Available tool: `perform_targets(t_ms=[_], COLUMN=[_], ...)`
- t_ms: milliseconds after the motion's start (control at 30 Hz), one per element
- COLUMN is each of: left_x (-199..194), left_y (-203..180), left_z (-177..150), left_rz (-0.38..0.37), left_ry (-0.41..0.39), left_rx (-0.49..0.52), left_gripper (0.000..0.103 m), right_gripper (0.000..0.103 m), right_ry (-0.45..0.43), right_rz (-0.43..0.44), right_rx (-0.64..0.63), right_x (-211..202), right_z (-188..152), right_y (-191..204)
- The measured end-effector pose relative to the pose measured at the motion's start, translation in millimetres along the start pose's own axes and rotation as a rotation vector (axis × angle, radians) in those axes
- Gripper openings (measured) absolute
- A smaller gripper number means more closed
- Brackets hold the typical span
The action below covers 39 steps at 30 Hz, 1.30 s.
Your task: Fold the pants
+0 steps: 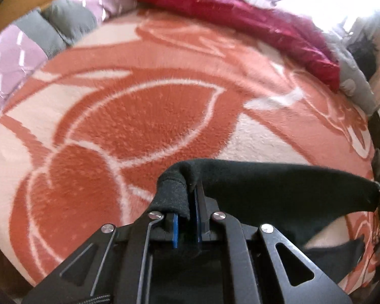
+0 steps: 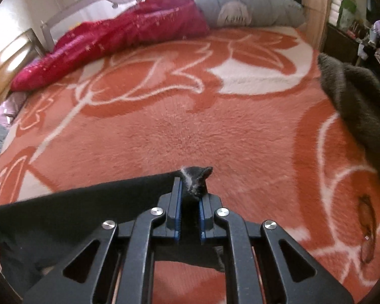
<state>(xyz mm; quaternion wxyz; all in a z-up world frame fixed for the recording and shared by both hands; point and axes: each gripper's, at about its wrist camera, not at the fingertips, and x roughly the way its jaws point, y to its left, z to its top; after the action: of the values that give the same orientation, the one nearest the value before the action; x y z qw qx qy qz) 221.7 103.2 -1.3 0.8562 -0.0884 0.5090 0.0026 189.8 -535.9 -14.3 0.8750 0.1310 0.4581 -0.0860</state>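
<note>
The black pants point(image 1: 278, 192) hang stretched between my two grippers above an orange and cream flowered blanket point(image 1: 144, 116). My left gripper point(image 1: 187, 202) is shut on one bunched corner of the pants, and the cloth runs off to the right. My right gripper point(image 2: 191, 197) is shut on the other corner of the pants point(image 2: 63, 207), and the cloth runs off to the left. The lower part of the pants is hidden under the grippers.
A red quilt point(image 2: 119, 35) lies along the far side of the bed, with a grey pillow point(image 2: 243, 7) beside it. A grey-brown garment point(image 2: 359, 101) lies at the right edge. Eyeglasses point(image 2: 367, 228) rest on the blanket at the right. Lilac and grey bedding point(image 1: 25, 48) lies at the left.
</note>
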Motion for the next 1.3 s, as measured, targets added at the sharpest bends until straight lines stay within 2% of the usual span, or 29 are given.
perform_targets(t_ms=[133,233,367,500,633,733,833,1000,1067,1133,1200,1267,1300], left_x=[-31.1,-37.5,-26.7,-6.3,-16.3,-37.7,-58.9,-71.5,-69.3,-62.8,-50.0,-37.3,-31.7], left_y=[7.4,17.5,36.5,54.5,62.9,65.4,70.2,57.2,50.5,43.1,36.1,30.7,28.8], left_z=[-38.2,-65.8,-109.8,-132.8,-140.2,-144.7,-151.6,-150.1,-146.5,-142.5,-137.7,-134.1,-132.4], left_rz=[-0.041,-0.080,-0.103,-0.133,-0.174,-0.165,-0.196,-0.268,-0.296,-0.329,-0.353,-0.361,-0.360], left_ry=[-0.041,-0.024,0.050,0.144,0.158,0.138,0.119,0.108,0.110,0.124,0.148,0.164,0.170], left_rx=[-0.023,-0.064,-0.107,-0.197,-0.232,-0.219,-0.243,-0.245,-0.250,-0.263,-0.283,-0.300,-0.315], left_gripper=[0.008,0.008,0.009,0.013,0.029,0.039,0.058,0.068,0.075,0.076,0.076,0.076,0.076], right_gripper=[0.012,0.012,0.012,0.012,0.012,0.012,0.012,0.013,0.013,0.014,0.024,0.055,0.056], right_ry=[-0.053,-0.058,-0.033,0.033,0.052,0.042,0.041,0.121,0.171,0.204,0.224,0.233,0.232], right_rz=[0.030,0.044,0.048,0.026,-0.040,-0.018,-0.014,-0.100,-0.088,-0.052,-0.008,0.021,0.027], right_rx=[0.042,0.081,0.135,0.180,0.159,0.184,0.180,0.084,0.086,0.128,0.199,0.297,0.335], right_x=[-41.3,-58.0,-67.0,-63.8,-72.2,-87.8,-98.9,-88.7,-80.1,-74.4,-67.9,-58.7,-55.7], right_z=[-34.0,-70.0,-121.1,-156.6,-170.3,-175.6,-176.1,-162.8,-158.2,-157.0,-154.4,-151.8,-151.5], right_y=[-19.5,-37.9,-60.8,-72.9,-71.4,-74.3,-66.3,-28.0,-16.8,-13.2,-16.2,-24.7,-28.0])
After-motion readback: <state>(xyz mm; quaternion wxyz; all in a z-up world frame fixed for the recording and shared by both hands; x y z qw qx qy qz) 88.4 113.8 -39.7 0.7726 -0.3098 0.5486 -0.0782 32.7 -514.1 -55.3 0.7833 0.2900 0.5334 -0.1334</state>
